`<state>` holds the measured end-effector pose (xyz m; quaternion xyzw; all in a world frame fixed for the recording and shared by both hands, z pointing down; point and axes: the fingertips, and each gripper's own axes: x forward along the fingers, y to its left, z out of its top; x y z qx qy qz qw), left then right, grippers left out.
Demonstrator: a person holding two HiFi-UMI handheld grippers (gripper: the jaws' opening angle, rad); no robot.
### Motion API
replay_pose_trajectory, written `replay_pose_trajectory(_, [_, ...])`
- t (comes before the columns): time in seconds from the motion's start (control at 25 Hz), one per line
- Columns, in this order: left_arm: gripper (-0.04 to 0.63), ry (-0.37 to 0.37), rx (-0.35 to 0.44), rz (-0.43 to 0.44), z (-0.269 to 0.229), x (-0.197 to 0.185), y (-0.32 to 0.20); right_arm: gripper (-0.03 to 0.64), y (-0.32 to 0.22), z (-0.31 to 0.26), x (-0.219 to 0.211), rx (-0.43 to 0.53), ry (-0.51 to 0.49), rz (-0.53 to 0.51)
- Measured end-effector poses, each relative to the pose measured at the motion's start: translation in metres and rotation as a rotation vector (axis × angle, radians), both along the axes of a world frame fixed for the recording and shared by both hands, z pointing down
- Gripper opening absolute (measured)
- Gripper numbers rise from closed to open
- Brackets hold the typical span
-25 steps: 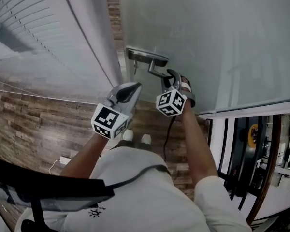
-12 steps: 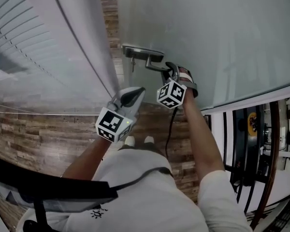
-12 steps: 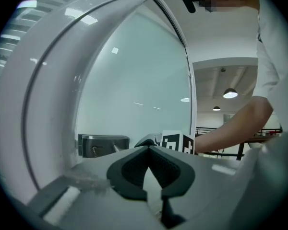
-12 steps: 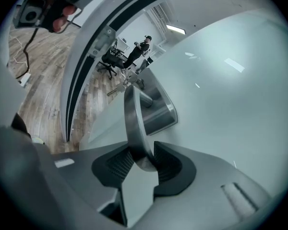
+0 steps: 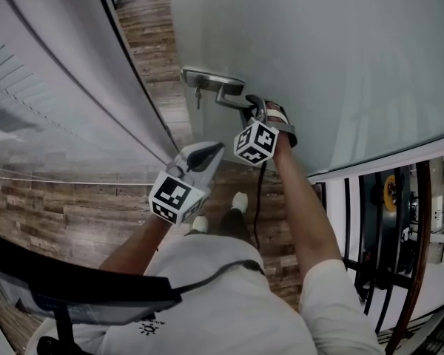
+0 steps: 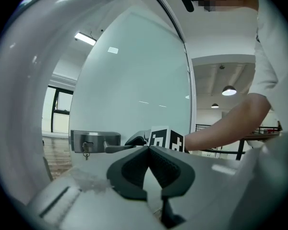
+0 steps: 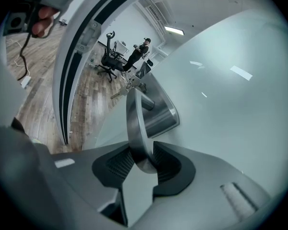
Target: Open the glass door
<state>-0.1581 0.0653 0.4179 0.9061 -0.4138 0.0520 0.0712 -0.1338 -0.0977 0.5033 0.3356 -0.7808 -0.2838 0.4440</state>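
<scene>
Head view: the glass door [image 5: 318, 65] has swung further inward, and the strip of wooden floor [image 5: 152, 50] beside its latch edge is wider, so the pull works.

Left gripper view: the left gripper [image 6: 148, 148] is closed on nothing, near the lock.

Right gripper view: the right gripper [image 7: 145, 164] clamps the lever handle [image 7: 137, 123].

glass door [image 5: 318, 65]: swung further open; the strip of wood floor [image 5: 152, 43] between its edge and the fixed panel widened.
lever handle [image 5: 229, 98]: shifted left in the head view, right gripper [image 5: 257, 109] moving with it.
shoe [image 5: 239, 201]: stepped ahead of the other.
</scene>
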Motion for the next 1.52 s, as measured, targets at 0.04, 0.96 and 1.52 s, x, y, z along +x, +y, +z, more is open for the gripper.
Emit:
replay_pose_trajectory(0.04, [0.003, 0.000, 0.000, -0.010, -0.002, 0.002, -0.003, 0.118, 0.000, -0.002, -0.001, 0.001, -0.003, -0.016])
replay_pose_trajectory(0.96, [0.003, -0.009, -0.011, -0.259, -0.019, 0.061, -0.141, 0.071, -0.108, -0.009, 0.016, -0.005, -0.015, -0.153])
replay_pose_trajectory(1.52, [0.003, 0.000, 0.003, -0.435, -0.025, 0.034, -0.208, 0.064, -0.188, -0.016, 0.024, -0.003, -0.038, -0.082])
